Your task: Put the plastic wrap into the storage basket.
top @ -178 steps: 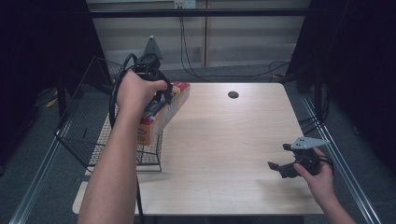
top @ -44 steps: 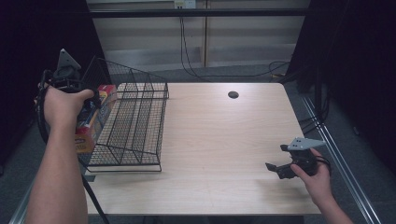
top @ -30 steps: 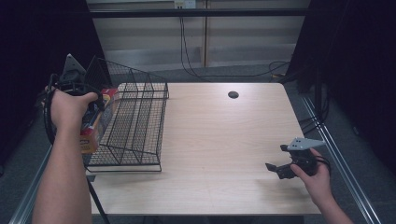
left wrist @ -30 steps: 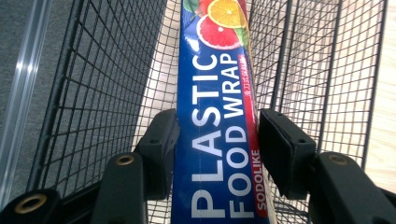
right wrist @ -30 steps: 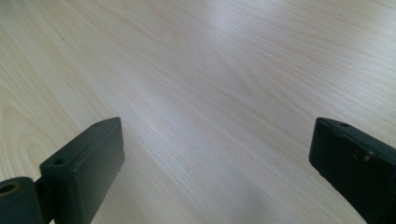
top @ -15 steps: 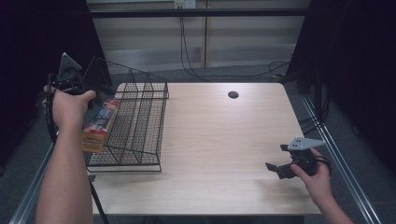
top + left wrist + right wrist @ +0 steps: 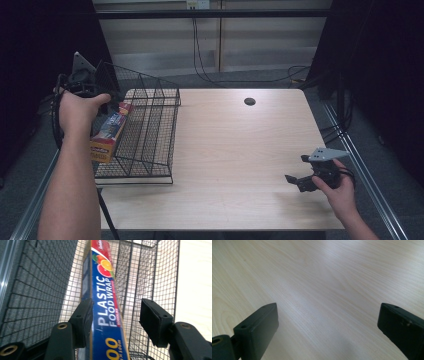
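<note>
High view: left gripper (image 7: 95, 107) at the wire basket's (image 7: 150, 132) left wall, plastic wrap box (image 7: 107, 136) hanging at that wall, lower end at the basket's near-left corner. Can't tell if box is inside or outside the mesh. Left gripper view: jaws part-open, one pad touching box (image 7: 106, 312), other pad clear, so grip looks loose. Box long, slim, blue w/ fruit print, undented. Judged: not yet settled. Right gripper (image 7: 300, 181) spread wide, idle over table (image 7: 240, 150)
</note>
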`<action>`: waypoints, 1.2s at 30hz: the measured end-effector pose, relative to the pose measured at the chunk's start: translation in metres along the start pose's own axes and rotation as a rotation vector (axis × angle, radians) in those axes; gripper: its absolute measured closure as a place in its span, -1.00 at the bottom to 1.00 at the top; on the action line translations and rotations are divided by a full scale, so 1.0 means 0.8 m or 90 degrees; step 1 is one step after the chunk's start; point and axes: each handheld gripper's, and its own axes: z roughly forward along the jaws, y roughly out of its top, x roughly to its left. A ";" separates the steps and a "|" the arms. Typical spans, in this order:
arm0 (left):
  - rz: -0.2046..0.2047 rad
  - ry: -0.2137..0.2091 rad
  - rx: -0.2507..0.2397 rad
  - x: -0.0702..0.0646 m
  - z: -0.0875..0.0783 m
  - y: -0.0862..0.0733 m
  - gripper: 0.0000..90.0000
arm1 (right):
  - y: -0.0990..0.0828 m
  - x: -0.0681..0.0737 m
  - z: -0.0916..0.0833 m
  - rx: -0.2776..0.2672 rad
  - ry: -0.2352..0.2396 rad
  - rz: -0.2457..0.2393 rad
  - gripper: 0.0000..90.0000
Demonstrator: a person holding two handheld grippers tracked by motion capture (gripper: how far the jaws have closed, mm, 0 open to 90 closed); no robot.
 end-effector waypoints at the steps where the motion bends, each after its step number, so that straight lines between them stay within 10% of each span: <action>1: 0.008 -0.004 -0.001 -0.003 -0.001 0.000 -0.03 | 0.000 -0.001 0.000 -0.001 0.000 0.000 -0.93; 36: 0.147 -0.151 -0.028 -0.108 0.011 -0.024 -0.54 | 0.000 -0.001 -0.006 -0.009 -0.001 0.000 -0.93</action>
